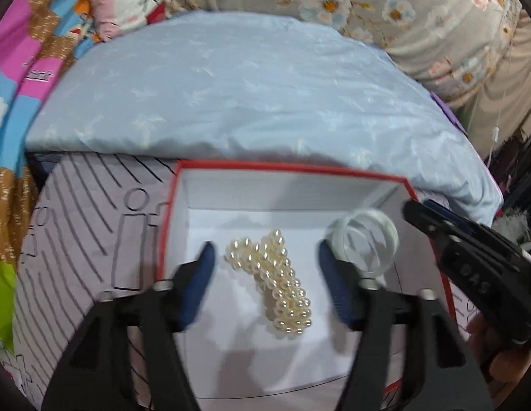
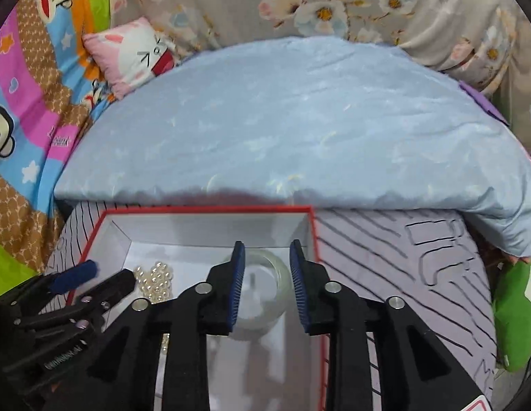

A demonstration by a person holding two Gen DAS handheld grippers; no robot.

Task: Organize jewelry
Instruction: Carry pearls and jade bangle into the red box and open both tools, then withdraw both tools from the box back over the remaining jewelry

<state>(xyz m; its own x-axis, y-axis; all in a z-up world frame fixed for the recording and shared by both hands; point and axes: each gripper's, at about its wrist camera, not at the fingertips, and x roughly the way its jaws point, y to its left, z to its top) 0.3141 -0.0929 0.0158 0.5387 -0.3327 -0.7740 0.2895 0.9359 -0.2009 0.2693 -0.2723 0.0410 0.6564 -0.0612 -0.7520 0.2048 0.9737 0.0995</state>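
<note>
both wrist views look down closely, sharing the red-rimmed box (image 1: 293, 167).

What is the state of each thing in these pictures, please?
Red box: open, no lid on it.
Pearl bracelet: lying bunched inside the box.
Translucent bangle: inside the box, between the right fingers, not clamped.
Left hand-held gripper: open, over the pearls.
Right hand-held gripper: open.

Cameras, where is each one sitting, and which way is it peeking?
Left wrist: rides on the left tongs, looking ahead and down into the red-rimmed box at the pearl bracelet; its own blue fingers show, with the right tongs at the edge.
Right wrist: rides on the right tongs, looking down at the clear bangle; the left tongs show beside it.
Both see the box, pearls, bangle and blue pillow.
</note>
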